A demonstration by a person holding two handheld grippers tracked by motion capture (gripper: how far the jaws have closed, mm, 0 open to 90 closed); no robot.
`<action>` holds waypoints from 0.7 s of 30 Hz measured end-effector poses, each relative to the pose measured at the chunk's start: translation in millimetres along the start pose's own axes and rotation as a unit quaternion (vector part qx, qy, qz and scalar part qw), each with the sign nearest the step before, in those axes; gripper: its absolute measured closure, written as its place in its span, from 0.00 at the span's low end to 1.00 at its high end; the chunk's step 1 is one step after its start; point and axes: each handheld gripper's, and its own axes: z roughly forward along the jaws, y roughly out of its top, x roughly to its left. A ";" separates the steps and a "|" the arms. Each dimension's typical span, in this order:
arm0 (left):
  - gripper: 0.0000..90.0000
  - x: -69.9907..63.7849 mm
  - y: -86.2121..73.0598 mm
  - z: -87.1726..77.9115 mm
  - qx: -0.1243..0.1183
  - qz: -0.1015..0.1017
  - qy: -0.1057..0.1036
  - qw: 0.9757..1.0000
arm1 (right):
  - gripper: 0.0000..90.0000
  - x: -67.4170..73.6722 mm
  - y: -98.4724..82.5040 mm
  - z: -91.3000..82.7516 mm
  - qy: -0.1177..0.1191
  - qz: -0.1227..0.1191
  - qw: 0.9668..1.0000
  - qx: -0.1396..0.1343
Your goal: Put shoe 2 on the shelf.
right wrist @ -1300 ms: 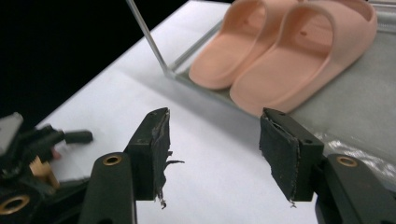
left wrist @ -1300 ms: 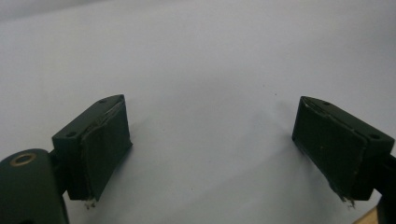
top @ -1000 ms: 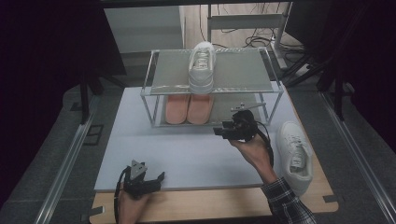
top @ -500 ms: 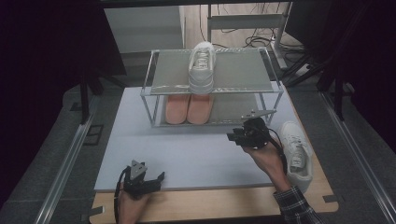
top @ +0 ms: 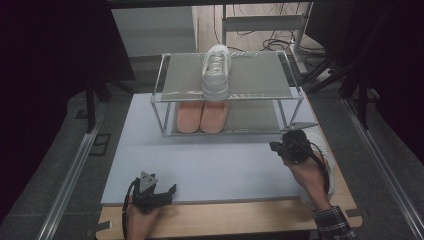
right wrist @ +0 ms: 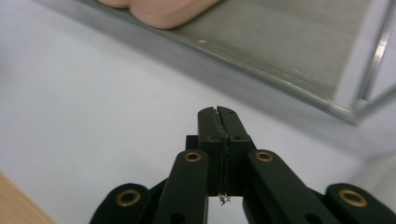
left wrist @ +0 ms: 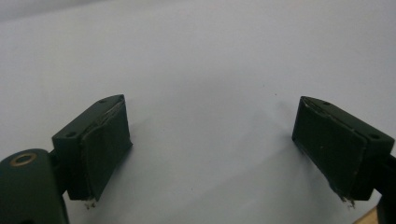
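A wire shoe rack point(top: 260, 75) stands at the back of the white mat. One white sneaker point(top: 216, 72) sits on its top shelf, and a pair of pink shoes point(top: 202, 117) sits on the lower shelf. A second white sneaker point(top: 324, 145) lies on the table at the right, partly hidden behind my right hand. My right gripper point(top: 274, 146) hovers just in front of the rack's right end; its jaws have just been closing and are now shut with nothing between them point(right wrist: 218, 109). My left gripper point(top: 170, 190) rests near the mat's front edge, open over bare mat point(left wrist: 212, 99).
The rack's lower shelf point(right wrist: 289, 46) and a pink shoe toe point(right wrist: 159, 9) lie close ahead of the right gripper. A wooden board point(top: 240, 220) borders the mat at the front. Metal rails point(top: 70, 175) run along both sides of the table.
My right hand has moved to the right, away from the rack's middle toward the white sneaker on the table, and its jaws have closed. The left gripper has stayed put.
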 end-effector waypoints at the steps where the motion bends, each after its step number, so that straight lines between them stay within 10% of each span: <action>1: 0.12 0.0 0.0 0.0 0.000 0.000 0.000 1.000 | 0.99 -4.0 -2.3 -2.5 -0.006 0.003 1.000 0.001; 21: 0.12 0.1 0.0 0.1 -0.001 0.000 0.000 1.000 | 0.99 -83.1 -43.2 -49.9 -0.087 0.092 0.992 -0.018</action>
